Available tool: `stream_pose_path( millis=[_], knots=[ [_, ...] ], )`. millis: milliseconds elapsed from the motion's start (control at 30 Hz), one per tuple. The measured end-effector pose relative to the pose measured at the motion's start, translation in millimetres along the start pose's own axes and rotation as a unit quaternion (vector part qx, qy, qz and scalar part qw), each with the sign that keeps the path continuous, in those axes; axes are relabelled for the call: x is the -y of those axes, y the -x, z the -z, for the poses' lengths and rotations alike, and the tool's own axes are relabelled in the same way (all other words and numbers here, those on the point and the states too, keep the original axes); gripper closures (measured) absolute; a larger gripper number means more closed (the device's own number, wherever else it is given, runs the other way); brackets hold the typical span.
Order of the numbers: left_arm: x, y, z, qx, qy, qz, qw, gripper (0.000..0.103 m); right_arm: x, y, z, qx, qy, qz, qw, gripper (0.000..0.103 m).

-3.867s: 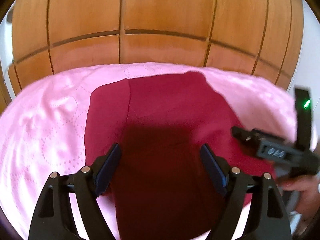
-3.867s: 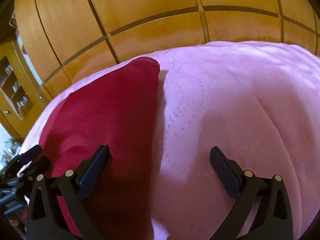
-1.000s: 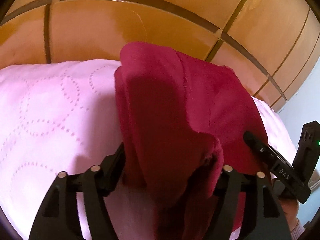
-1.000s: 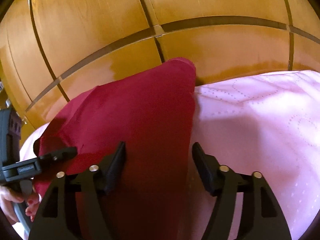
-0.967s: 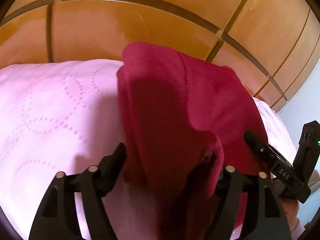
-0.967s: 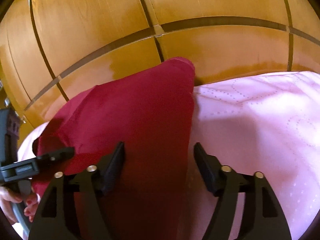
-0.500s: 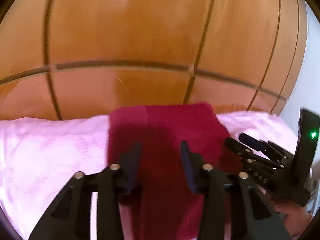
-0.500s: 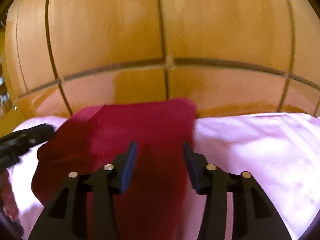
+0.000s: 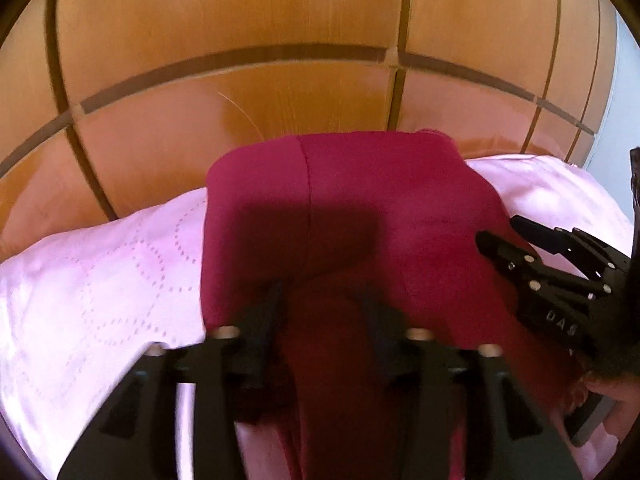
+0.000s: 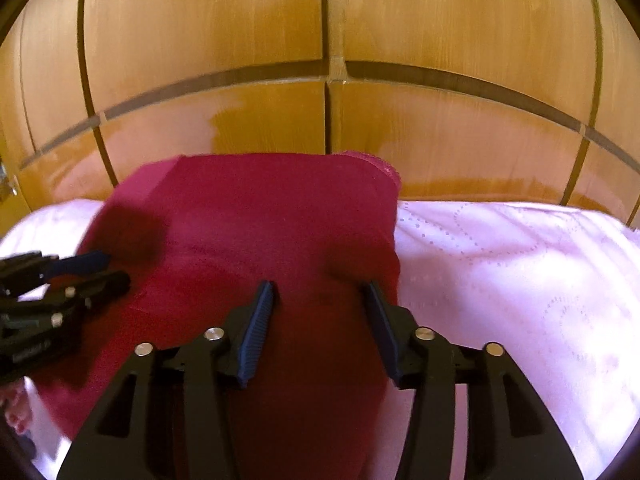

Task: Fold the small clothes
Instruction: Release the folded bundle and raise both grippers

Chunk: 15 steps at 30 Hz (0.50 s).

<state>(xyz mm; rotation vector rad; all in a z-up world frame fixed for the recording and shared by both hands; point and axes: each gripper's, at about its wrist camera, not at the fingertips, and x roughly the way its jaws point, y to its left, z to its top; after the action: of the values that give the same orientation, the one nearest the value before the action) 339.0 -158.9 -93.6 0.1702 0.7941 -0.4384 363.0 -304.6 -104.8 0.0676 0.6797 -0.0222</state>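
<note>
A dark red garment (image 9: 360,200) lies folded on the pink bed cover (image 9: 100,272); it also shows in the right wrist view (image 10: 272,224). My left gripper (image 9: 320,300) hovers over its near part with jaws partly open and cloth showing between them; the frame is blurred. My right gripper (image 10: 320,300) is partly open over the garment's right half, near its right edge. Each gripper appears in the other's view: the right one (image 9: 532,256) at the garment's right side, the left one (image 10: 80,272) at its left side.
A wooden wardrobe (image 9: 280,60) with dark inlay lines stands right behind the bed (image 10: 440,112). The pink cover (image 10: 520,280) stretches to the right of the garment. A hand (image 9: 608,396) holds the right gripper at the lower right.
Both grippers narrowed their jaws from wide open. The bunched, lifted cloth at the left gripper a second ago now lies flatter, and both views have tilted up and drawn back from the garment.
</note>
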Motion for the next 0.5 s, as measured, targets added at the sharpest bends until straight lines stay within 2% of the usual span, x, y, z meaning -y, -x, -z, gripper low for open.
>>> stream_pose_path(
  millis=[33,100,167,300,333,400,500],
  knots=[
    [2,12,6,0.008,0.002,-0.002,1.0000,0.030,3,11,1,0.000,-0.017,0.000,1.000,0.036],
    [3,34,20,0.030,0.012,-0.017,0.9993,0.021,4,29,4,0.004,-0.036,-0.006,0.999,0.036],
    [5,49,32,0.034,0.023,-0.019,0.9990,0.013,-3,46,11,-0.002,-0.034,0.002,0.999,0.036],
    [0,68,65,0.026,0.065,-0.011,0.9975,0.010,-12,76,27,-0.004,-0.051,-0.003,0.999,0.035],
    [-1,74,74,0.027,0.072,-0.016,0.9969,0.008,-14,81,30,-0.006,-0.056,-0.001,0.998,0.028],
    [-3,84,86,0.030,0.078,-0.029,0.9961,0.002,-19,91,38,-0.007,-0.061,-0.002,0.998,0.022],
    [-6,102,103,0.035,0.085,-0.058,0.9941,0.002,-30,106,49,-0.006,-0.053,0.004,0.999,0.022]
  ],
)
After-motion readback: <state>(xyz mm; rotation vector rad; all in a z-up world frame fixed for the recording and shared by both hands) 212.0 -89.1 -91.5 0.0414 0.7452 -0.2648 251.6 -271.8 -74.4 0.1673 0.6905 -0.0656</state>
